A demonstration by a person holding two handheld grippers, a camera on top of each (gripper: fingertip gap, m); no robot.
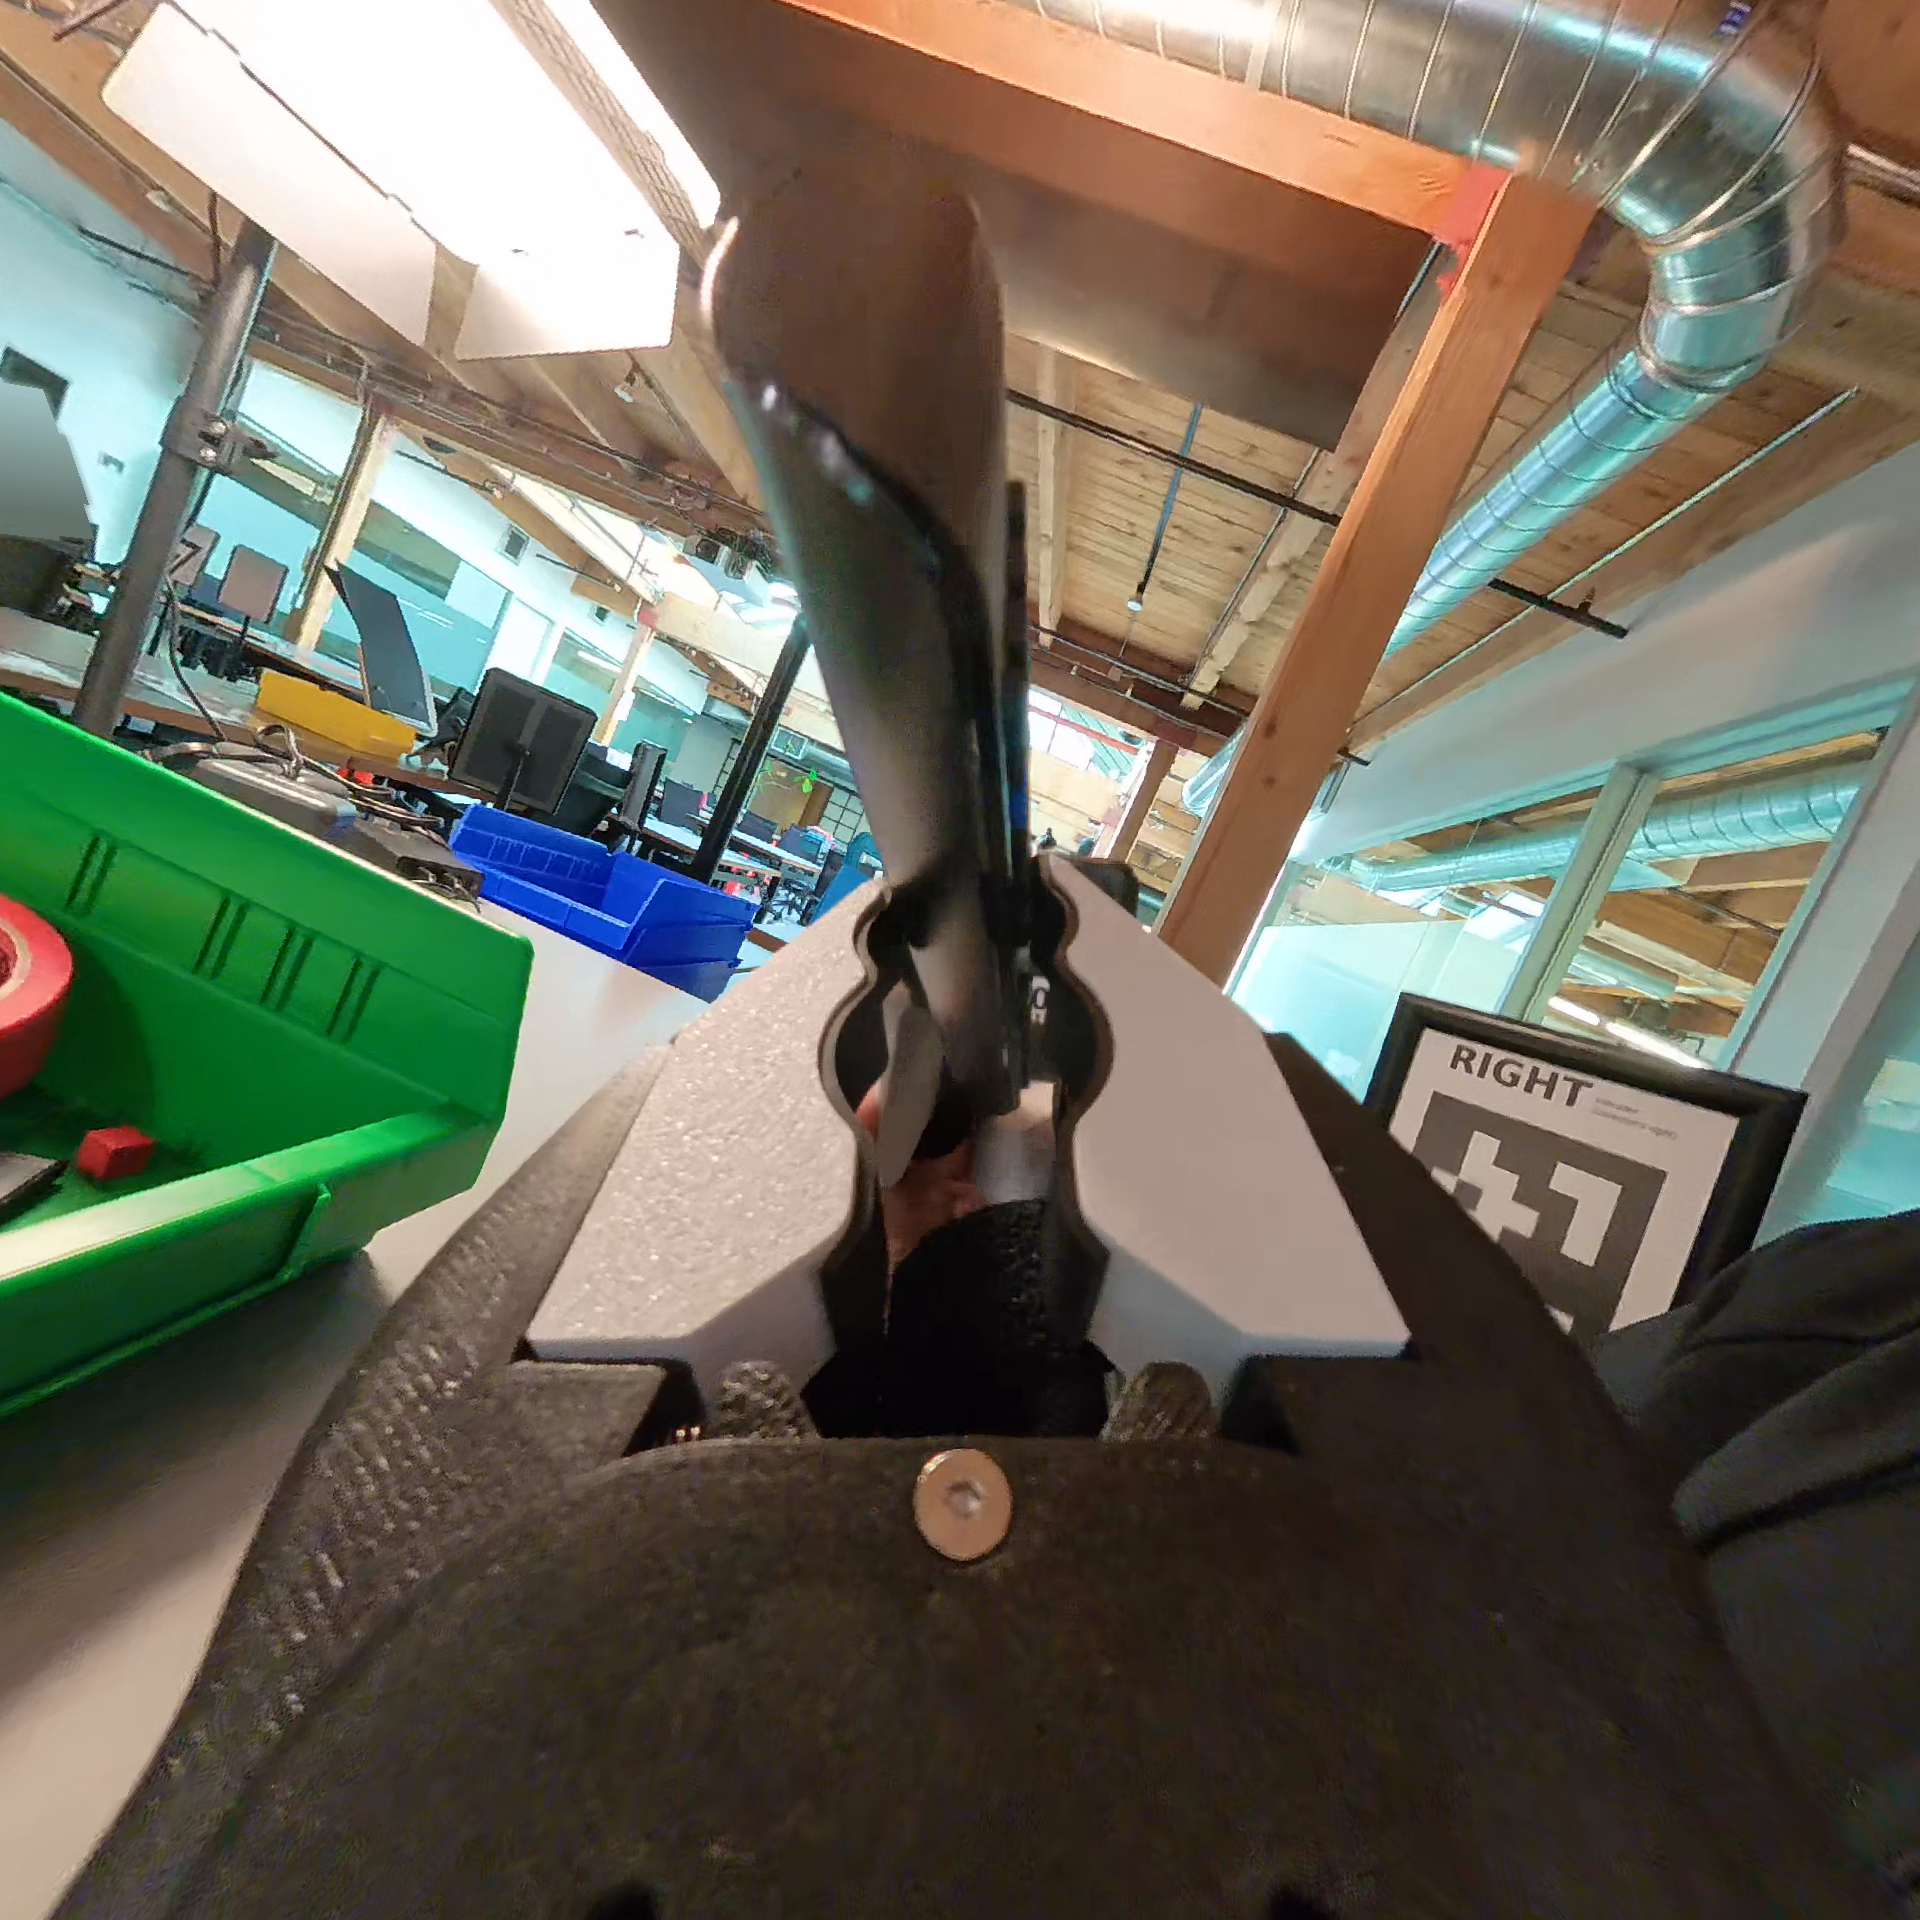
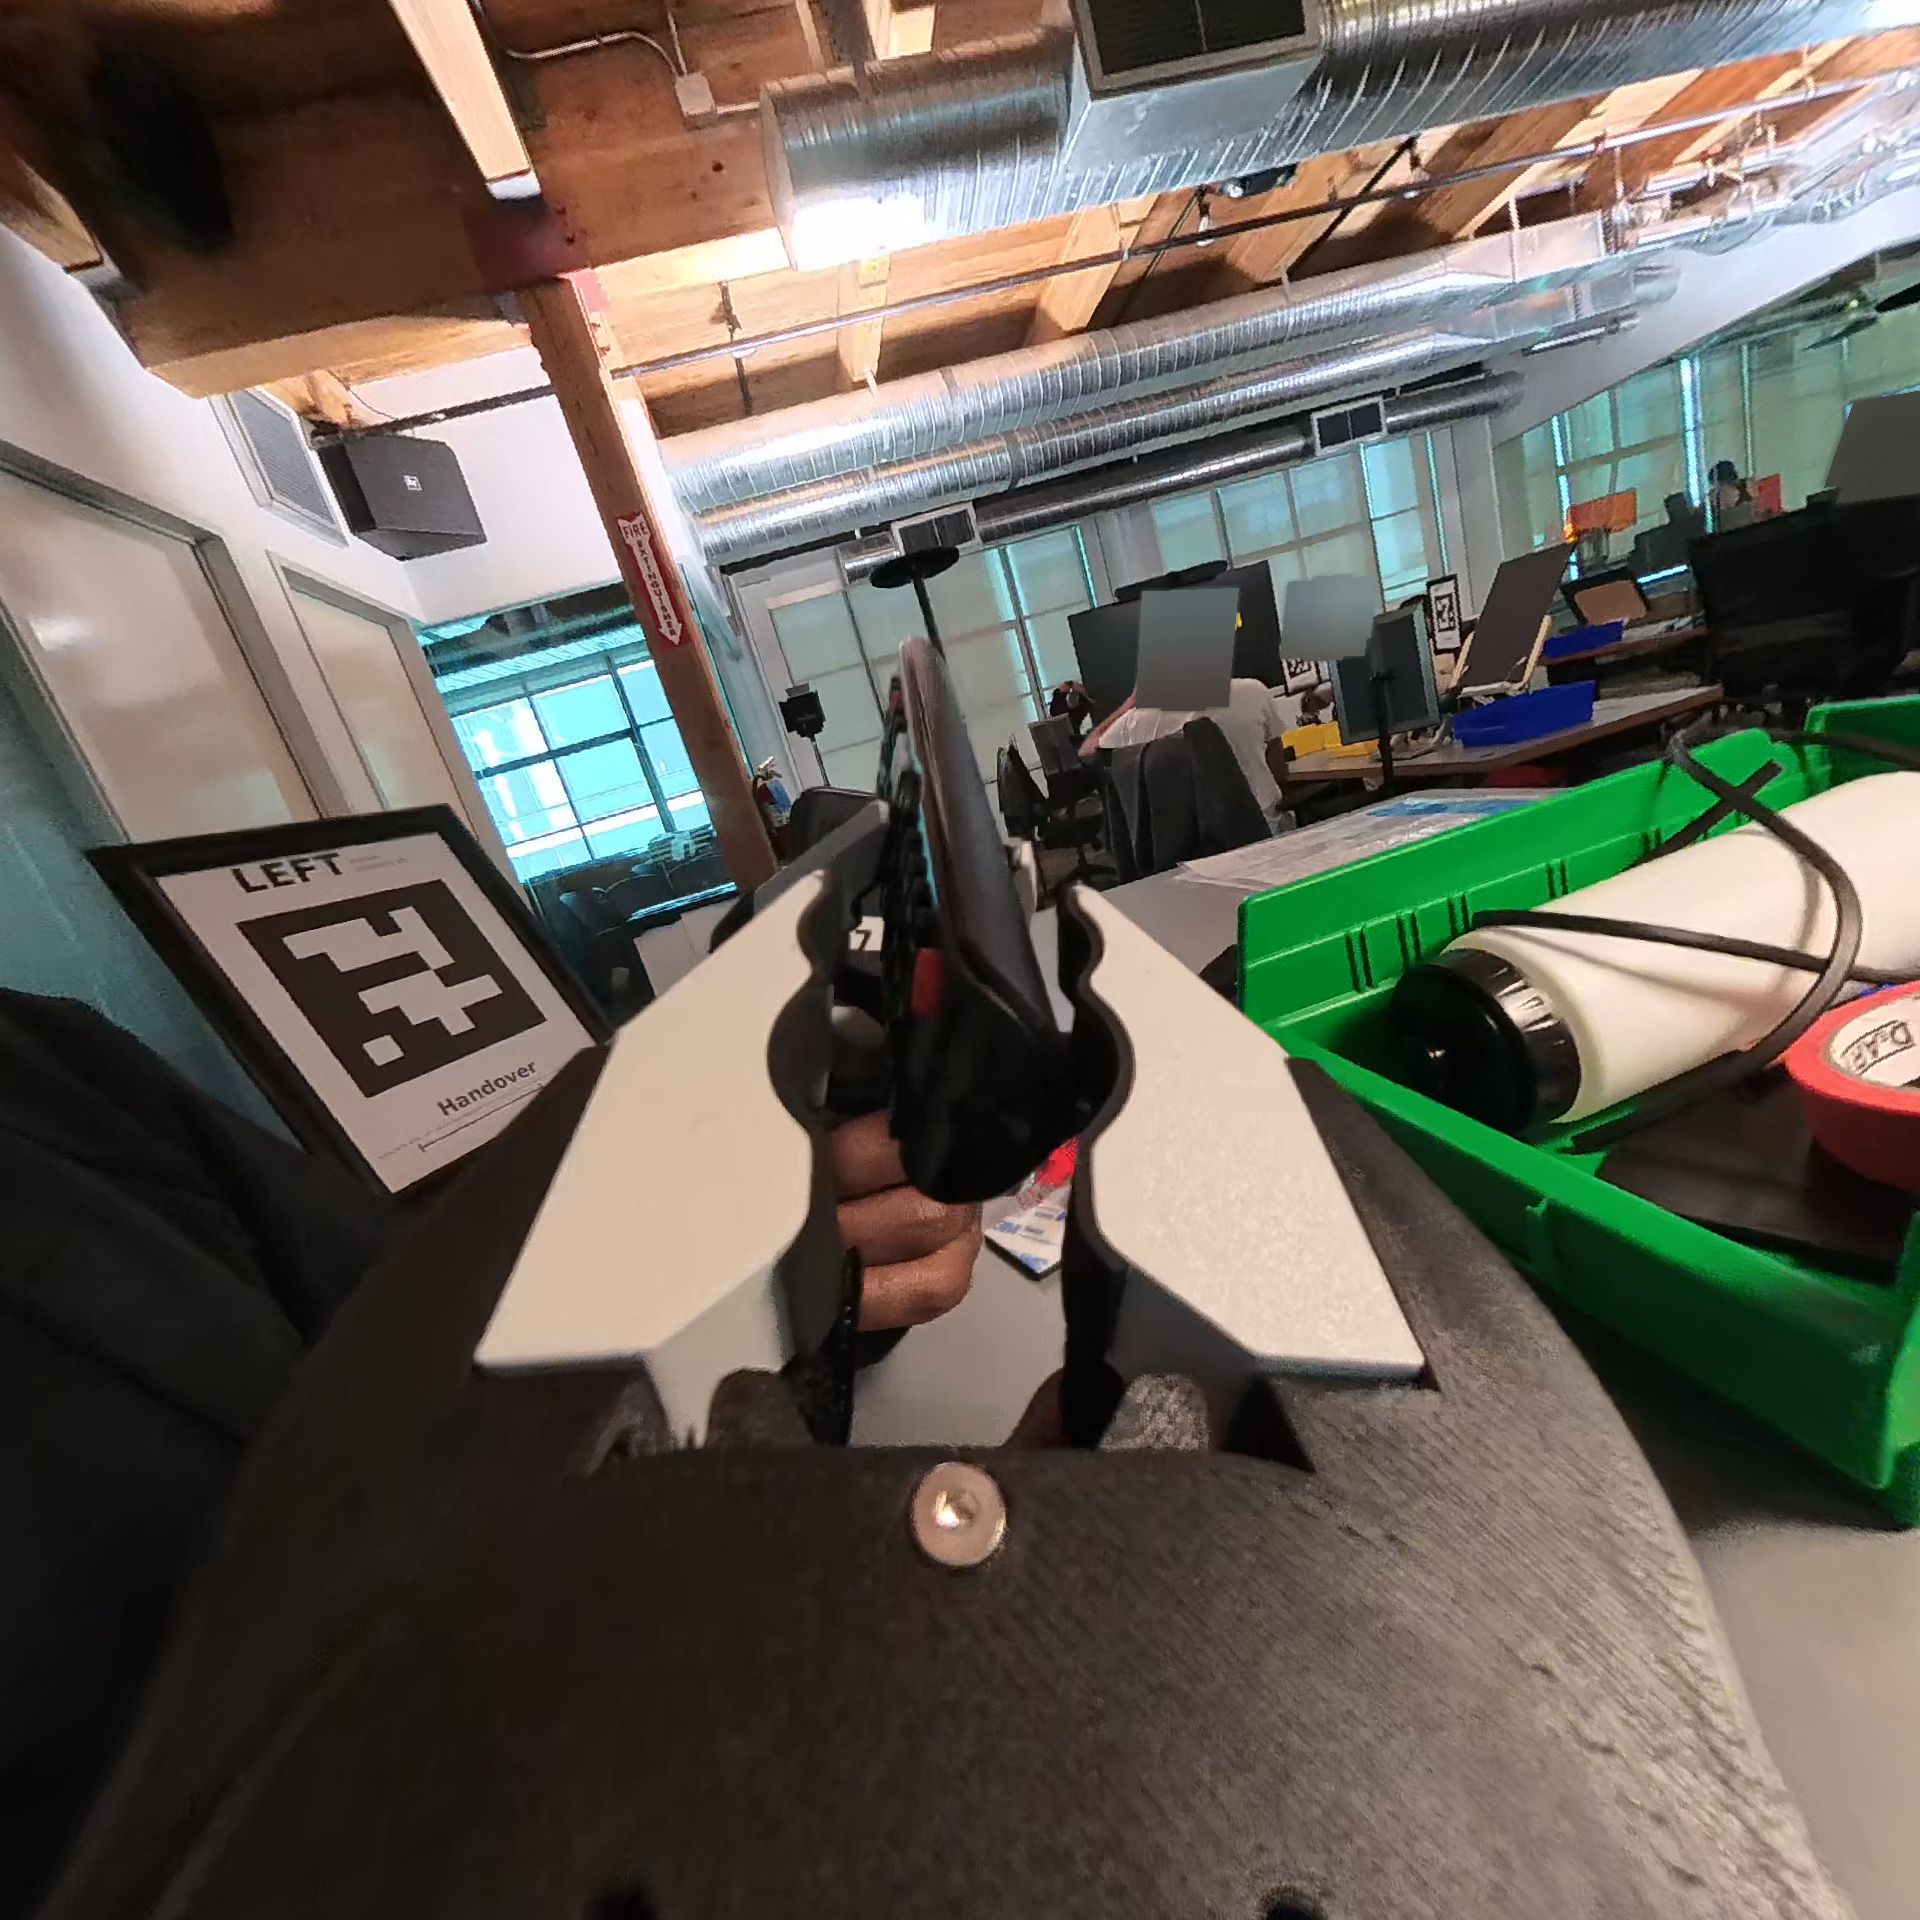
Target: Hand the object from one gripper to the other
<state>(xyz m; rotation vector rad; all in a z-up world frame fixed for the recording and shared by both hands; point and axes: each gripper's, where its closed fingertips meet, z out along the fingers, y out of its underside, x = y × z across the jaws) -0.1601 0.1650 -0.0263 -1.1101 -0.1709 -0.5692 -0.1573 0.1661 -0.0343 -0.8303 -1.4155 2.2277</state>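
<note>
A black remote-like object (image 1: 873, 499) stands upright between the fingers of my left gripper (image 1: 966, 894), which is shut on its lower part. In the right wrist view the same object (image 2: 956, 831) is seen edge-on. Its thick lower end sits inside the jaws of my right gripper (image 2: 945, 894). It touches the right finger, but a gap shows between it and the left finger, so this gripper is open around it. The person's hand (image 2: 904, 1236) shows below, behind the object.
A green bin (image 1: 260, 935) sits on the grey table to the left, holding red tape (image 1: 21, 977). From the right wrist view the bin (image 2: 1455, 914) holds a white bottle (image 2: 1714, 935), a black cable and the tape (image 2: 1860, 1081). Framed marker cards (image 1: 1558, 1164) (image 2: 364, 987) stand nearby. The grippers are tip to tip, or close to it.
</note>
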